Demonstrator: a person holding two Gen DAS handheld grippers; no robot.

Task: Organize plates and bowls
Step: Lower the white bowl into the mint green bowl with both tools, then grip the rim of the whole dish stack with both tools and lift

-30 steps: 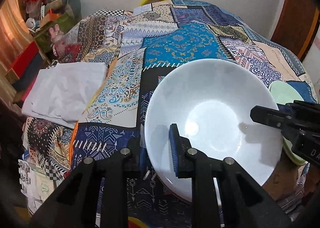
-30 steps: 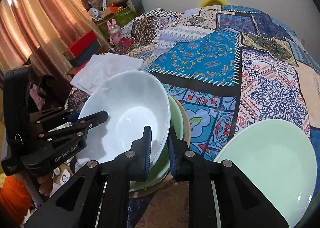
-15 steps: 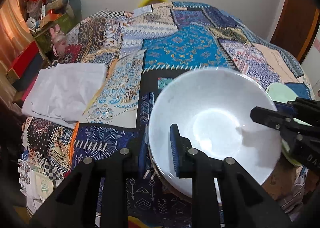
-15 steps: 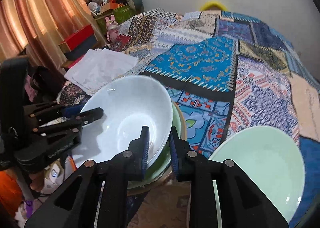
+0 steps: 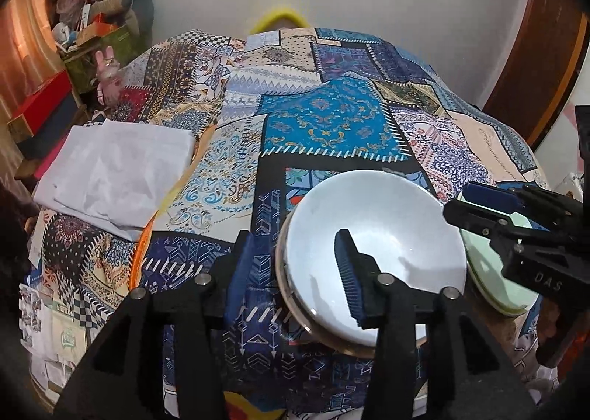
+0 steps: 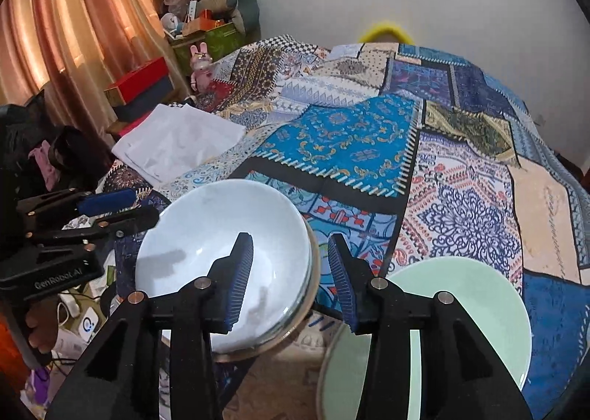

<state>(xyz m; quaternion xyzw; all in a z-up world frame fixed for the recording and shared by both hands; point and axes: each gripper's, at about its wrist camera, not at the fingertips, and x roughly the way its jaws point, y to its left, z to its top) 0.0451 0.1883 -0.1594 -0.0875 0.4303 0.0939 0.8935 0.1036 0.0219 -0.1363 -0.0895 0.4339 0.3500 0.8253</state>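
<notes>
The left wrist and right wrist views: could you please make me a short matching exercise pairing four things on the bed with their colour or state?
Things:
1. bowl
2. plate
3. folded cloth
4. left gripper

Descriptions:
A. pale green, lying beside the stack
B. jaws opening, straddling a rim without pressing it
C. white, topmost of a stack
D. white, lying flat by the bed's edge

Pairs: 1-C, 2-A, 3-D, 4-B
</notes>
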